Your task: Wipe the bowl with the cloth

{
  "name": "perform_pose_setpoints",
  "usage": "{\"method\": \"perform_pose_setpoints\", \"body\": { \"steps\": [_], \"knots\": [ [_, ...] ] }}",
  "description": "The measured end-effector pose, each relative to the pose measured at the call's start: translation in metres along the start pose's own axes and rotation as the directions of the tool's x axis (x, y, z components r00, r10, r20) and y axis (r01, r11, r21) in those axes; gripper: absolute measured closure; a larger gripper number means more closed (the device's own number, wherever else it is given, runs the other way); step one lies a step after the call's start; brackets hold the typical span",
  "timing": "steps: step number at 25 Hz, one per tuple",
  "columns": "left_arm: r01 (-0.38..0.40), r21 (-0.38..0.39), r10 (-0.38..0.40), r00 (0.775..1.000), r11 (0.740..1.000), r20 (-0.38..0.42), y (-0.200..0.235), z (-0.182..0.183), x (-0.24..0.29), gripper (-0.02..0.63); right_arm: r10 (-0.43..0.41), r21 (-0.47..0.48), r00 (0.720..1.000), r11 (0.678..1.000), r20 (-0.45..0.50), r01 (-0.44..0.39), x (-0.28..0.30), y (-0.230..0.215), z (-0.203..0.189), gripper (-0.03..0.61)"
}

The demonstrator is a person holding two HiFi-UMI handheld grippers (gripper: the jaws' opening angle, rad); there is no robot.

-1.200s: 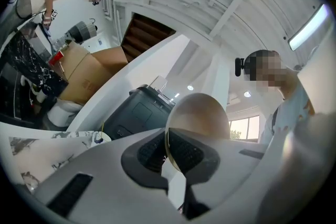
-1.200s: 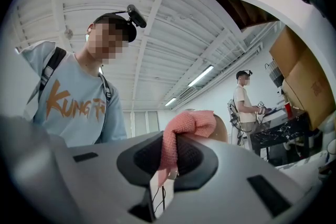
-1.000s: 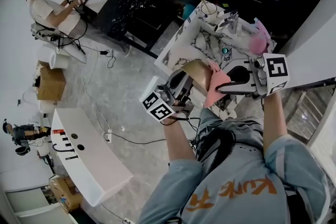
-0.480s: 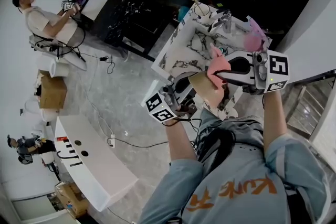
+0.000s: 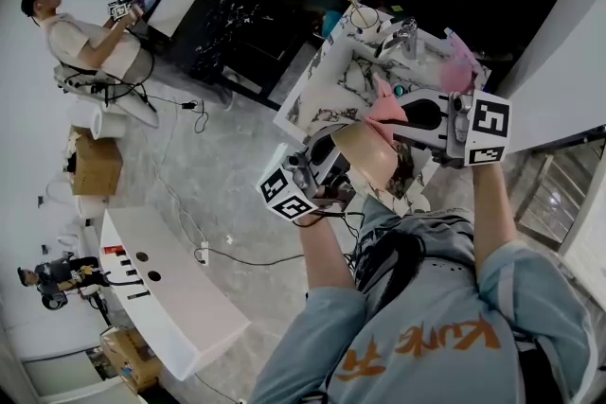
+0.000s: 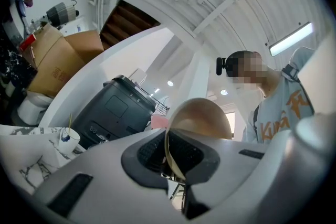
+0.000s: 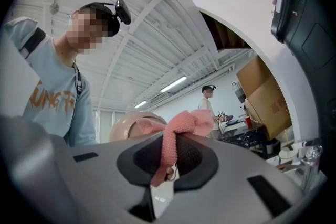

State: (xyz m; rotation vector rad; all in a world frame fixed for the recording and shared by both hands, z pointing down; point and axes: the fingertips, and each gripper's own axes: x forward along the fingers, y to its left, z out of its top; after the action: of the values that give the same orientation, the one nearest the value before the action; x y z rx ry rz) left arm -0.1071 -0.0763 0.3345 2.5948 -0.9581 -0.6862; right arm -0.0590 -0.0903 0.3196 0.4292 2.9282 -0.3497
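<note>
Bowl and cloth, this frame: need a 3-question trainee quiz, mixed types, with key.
1. Multiple choice: the left gripper is shut on A) the rim of the bowl, B) a sponge, C) nothing.
2. True or false: the right gripper is open and empty.
3. Short answer: is the bowl upright or tipped?
Key: 1. A. 2. False: it is shut on the pink cloth. 3. Tipped on edge; its rim runs up and down between the left gripper's jaws.
</note>
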Motion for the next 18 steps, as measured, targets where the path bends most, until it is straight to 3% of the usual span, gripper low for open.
{"method": "perform_pose_setpoints", "body": {
  "steps": [7, 13, 18],
  "knots": [
    [-0.143, 0.006, 0.143, 0.989, 0.990, 0.030, 0.024, 0.009, -0.007, 0.583, -0.033, -0.006, 0.995, 0.999, -0.097, 0.033, 0.001, -0.006, -0.021, 0.529],
    [-0.244, 0.000, 0.244, 0.969, 0.970, 0.036, 0.041, 0.011, -0.015, 0.583, -0.028, 0.000, 0.995, 1.000, -0.096, 0.028, -0.003, -0.006, -0.022, 0.529],
    [-0.351, -0.011, 0.351, 0.936, 0.936, 0.016, 0.060, 0.007, -0.024, 0.583, -0.038, 0.012, 0.998, 0.999, -0.049, 0.039, -0.011, -0.007, -0.013, 0.529]
  ]
}}
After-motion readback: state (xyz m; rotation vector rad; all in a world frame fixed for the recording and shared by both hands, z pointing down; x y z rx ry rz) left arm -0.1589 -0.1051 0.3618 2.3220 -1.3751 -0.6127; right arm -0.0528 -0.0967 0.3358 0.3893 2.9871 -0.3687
